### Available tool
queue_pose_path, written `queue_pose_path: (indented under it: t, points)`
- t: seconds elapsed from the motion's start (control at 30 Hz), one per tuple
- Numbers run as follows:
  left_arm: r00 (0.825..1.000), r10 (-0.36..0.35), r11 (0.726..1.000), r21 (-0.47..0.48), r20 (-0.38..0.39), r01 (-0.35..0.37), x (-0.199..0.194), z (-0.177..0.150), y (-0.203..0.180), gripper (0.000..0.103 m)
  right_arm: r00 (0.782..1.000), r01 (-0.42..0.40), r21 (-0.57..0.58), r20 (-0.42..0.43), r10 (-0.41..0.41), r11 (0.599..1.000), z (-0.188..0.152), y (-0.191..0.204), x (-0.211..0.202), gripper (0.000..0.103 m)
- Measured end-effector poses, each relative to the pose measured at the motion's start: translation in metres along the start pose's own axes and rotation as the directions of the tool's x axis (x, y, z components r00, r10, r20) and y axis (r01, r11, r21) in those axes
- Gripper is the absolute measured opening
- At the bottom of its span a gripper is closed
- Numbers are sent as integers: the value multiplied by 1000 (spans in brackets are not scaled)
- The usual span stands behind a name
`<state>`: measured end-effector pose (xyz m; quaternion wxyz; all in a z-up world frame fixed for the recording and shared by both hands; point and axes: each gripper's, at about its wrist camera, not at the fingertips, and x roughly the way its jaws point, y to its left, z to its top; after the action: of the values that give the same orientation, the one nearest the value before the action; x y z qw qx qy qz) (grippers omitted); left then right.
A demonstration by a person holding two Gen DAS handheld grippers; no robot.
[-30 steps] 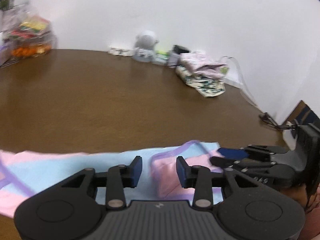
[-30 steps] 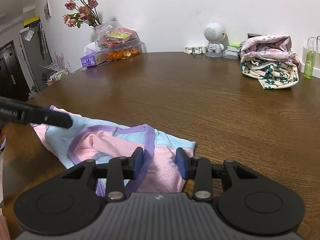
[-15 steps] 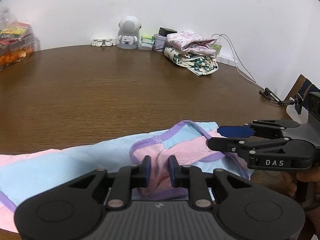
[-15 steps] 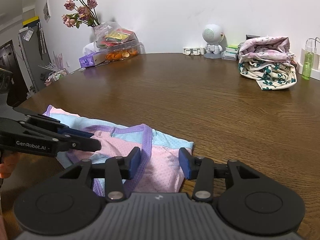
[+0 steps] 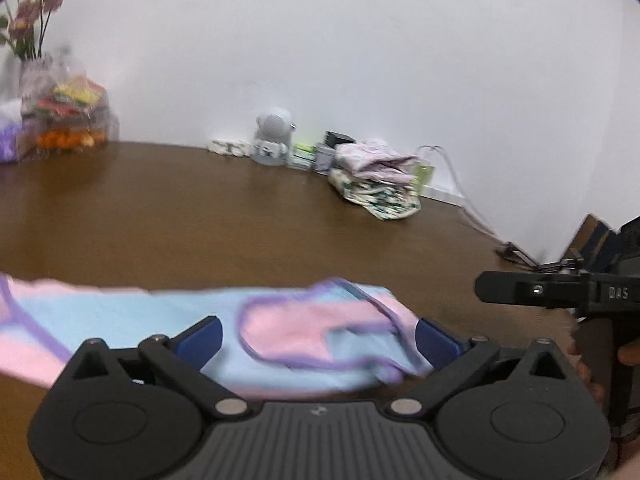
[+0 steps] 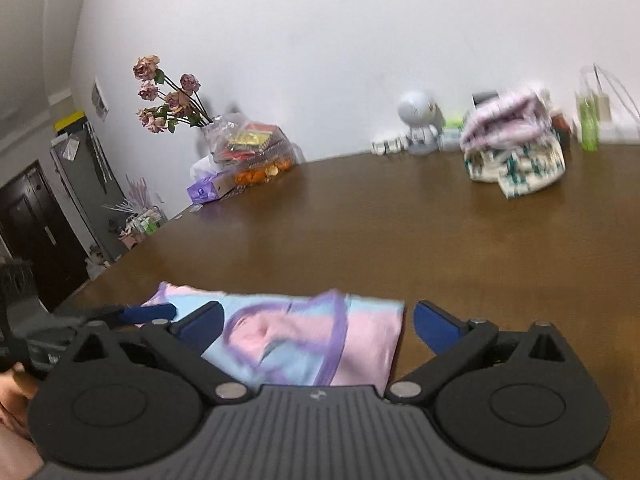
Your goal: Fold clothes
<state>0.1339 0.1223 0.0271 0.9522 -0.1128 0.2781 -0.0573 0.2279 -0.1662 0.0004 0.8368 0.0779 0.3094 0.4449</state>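
Left wrist view: left gripper, blue pads spread wide, holds nothing above the soft pink-and-blue garment lying flat at 6 o'clock on the smooth brown table. Right gripper likewise gapes empty; motion blur hides fabric texture.

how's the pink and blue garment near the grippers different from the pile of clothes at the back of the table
The pink and blue garment with purple trim lies spread in a thin layer at the near edge of the brown wooden table; the pile of patterned clothes sits bunched and stacked high by the wall. The garment shows plain colour blocks; the pile shows a green-on-cream print under pale pink floral cloth. Both rest on the table, and neither is gripped.
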Motion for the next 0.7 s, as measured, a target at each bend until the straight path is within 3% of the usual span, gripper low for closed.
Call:
queue_pose_path:
  t: [0.4,0.57,0.7]
  points:
    - [998,-57,998,5,-12,57,-9,-17,-6,103,995,60,121,-92,-49,991,-36,0,-5,103]
    - [999,-47,999,1,-13,47,-9,-16,-5,103,990,88,116,-123,-74,989,-40,4,0,103]
    - [999,7,1000,24,-32,-6,-2,-9,-2,103,979,150,81,-149,-136,985,-35,10,4,103]
